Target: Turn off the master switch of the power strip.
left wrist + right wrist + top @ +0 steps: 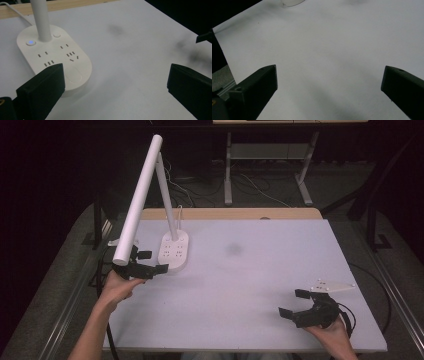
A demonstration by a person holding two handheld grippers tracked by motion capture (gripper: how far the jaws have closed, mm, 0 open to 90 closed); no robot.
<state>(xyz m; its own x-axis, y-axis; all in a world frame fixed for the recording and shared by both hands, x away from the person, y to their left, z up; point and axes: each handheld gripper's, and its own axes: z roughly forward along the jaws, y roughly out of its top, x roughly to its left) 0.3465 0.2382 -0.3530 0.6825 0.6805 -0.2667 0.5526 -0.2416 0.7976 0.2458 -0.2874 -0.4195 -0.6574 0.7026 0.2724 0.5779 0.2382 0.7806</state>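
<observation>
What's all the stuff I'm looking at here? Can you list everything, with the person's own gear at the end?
Desk lamp: one, white, back left of the table, its long tube head slanting down toward the person.
Lamp base: one, white oval with socket slots and a small lit blue button, flat on the table just ahead of the left gripper.
Lamp cord: one, white, running off the back of the base.
Table: one, pale grey top with a wooden strip along the far edge.
Smudge: one, dark, near the table's middle.
Table legs: pale metal, on the floor behind.
Left gripper: one, black, jaws open, beside the lamp base.
Right gripper: one, black, jaws open, at the near right, holding nothing.
</observation>
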